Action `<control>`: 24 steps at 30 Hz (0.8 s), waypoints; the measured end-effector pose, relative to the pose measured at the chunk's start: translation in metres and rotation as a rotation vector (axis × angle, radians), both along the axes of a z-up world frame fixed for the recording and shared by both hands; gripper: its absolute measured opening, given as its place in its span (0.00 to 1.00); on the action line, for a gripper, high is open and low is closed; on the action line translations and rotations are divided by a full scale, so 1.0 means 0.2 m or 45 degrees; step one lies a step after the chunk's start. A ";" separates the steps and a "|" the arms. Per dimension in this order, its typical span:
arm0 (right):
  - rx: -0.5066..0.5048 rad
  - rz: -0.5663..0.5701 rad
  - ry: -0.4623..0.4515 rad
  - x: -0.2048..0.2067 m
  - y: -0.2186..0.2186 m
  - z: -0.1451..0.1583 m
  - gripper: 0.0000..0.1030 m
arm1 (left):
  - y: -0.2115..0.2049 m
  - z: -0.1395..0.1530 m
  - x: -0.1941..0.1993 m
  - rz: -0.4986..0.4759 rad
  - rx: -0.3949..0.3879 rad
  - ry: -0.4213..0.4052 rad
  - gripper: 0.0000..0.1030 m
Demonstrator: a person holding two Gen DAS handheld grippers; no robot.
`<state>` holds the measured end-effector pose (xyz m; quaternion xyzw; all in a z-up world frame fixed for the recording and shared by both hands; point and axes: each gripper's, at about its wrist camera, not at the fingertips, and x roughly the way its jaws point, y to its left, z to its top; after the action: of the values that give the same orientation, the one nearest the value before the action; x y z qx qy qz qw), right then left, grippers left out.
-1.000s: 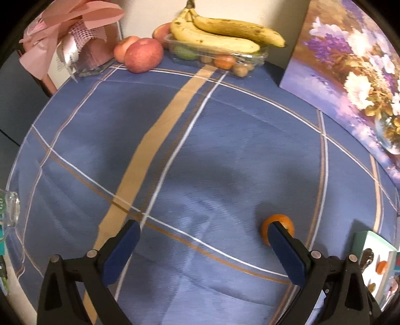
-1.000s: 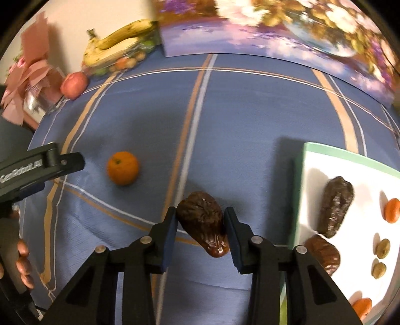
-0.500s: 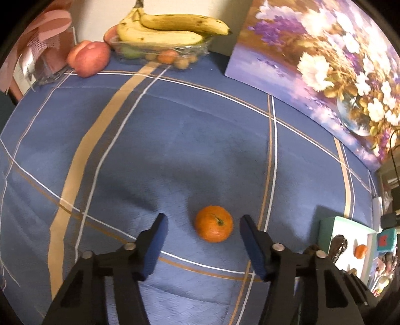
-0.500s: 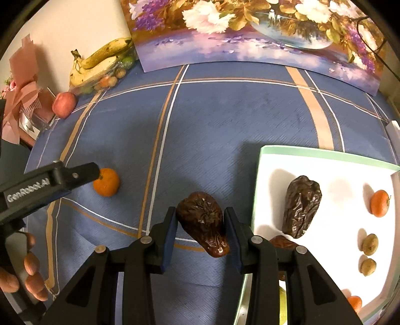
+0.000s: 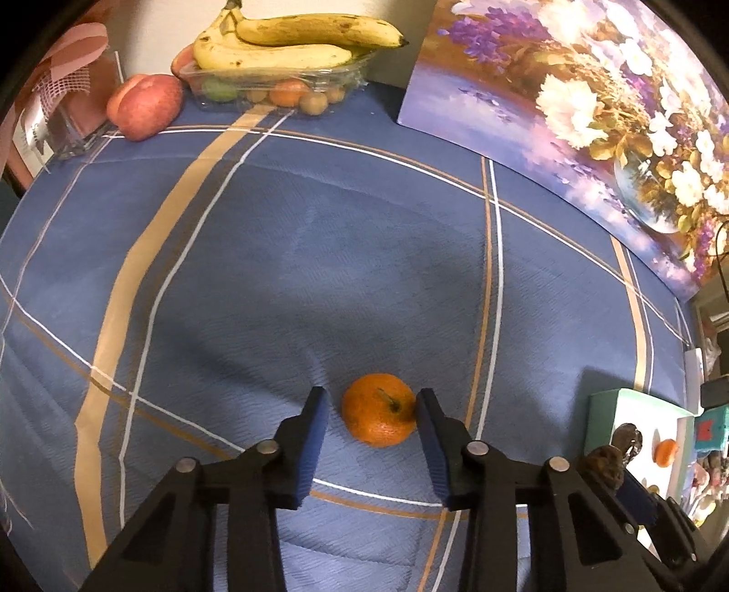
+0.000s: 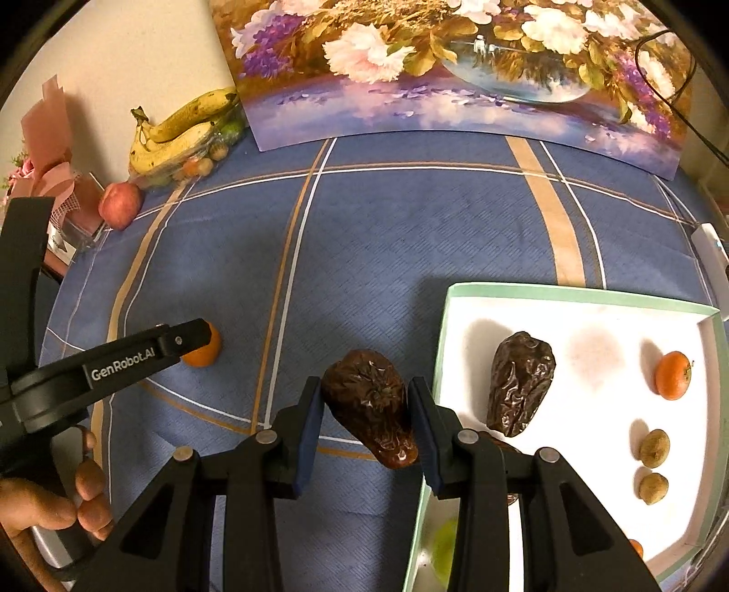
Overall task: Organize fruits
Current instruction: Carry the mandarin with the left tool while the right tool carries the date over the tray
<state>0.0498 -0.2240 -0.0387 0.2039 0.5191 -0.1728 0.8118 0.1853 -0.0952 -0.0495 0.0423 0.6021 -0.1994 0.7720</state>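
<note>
A small orange lies on the blue tablecloth between the fingers of my left gripper. The right pad touches it and a small gap shows at the left pad. The orange also shows in the right wrist view, partly behind the left gripper's finger. My right gripper is shut on a dark wrinkled brown fruit and holds it above the cloth, just left of a white tray. The tray holds another brown fruit, a small orange and two small brown fruits.
At the table's back stand a clear tub of small fruit with bananas on top, a red apple, a pink-wrapped bouquet and a leaning flower painting. The person's hand shows at lower left.
My left gripper has moved forward over the orange and narrowed around it. My right gripper, still holding the brown fruit, has moved right and back, nearer the tray.
</note>
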 end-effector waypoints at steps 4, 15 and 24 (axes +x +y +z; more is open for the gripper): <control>-0.002 0.001 -0.002 0.00 0.00 0.01 0.38 | -0.02 0.00 -0.01 -0.012 0.002 -0.003 0.33; -0.015 -0.005 -0.027 -0.01 0.01 0.07 0.38 | 0.01 0.18 -0.03 0.006 -0.072 -0.048 0.32; -0.031 -0.016 -0.035 -0.08 0.00 0.12 0.38 | -0.02 0.30 -0.12 -0.005 -0.113 -0.052 0.32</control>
<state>0.0346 -0.2232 -0.0137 0.1995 0.5046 -0.1813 0.8202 0.1607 -0.0999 0.0101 0.0134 0.5766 -0.2266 0.7849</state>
